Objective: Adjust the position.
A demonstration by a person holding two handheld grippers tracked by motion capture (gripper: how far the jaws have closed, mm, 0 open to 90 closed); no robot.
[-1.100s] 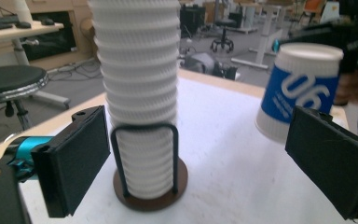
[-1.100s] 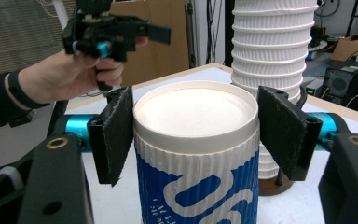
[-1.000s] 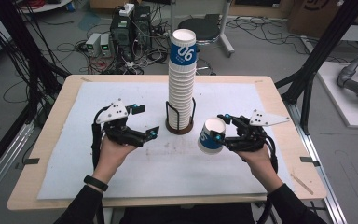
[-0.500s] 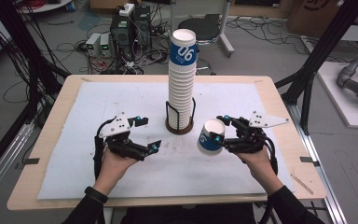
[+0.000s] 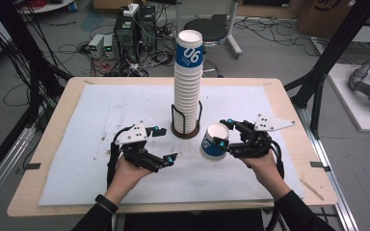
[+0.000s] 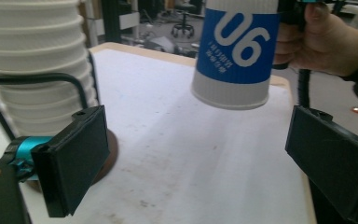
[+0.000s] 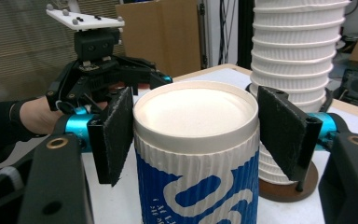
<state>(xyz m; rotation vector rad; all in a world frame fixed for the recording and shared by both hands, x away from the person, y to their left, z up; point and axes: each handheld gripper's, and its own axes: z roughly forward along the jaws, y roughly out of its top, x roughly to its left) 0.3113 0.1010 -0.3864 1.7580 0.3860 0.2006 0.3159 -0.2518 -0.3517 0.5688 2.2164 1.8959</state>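
A tall stack of white ribbed paper cups (image 5: 188,86), its top cup blue with "06", stands in a black wire holder at the table's middle. My right gripper (image 5: 225,138) is shut on one blue-and-white cup (image 5: 214,142), held tilted just above the table to the right of the holder. In the right gripper view both pads (image 7: 114,133) flank that cup (image 7: 196,154) near its white end. My left gripper (image 5: 166,144) hovers open and empty left of the holder's base. In the left gripper view its open jaws frame the held cup (image 6: 235,51) and the stack (image 6: 32,60).
A white sheet (image 5: 101,120) covers most of the wooden table (image 5: 289,110). The holder's round brown base (image 5: 185,132) lies between the two hands. Cables, computer boxes and a stool stand on the floor beyond the far edge.
My left gripper has come down and nearer the table's front edge, drifting slightly right toward the holder. The right gripper and its cup have stayed put.
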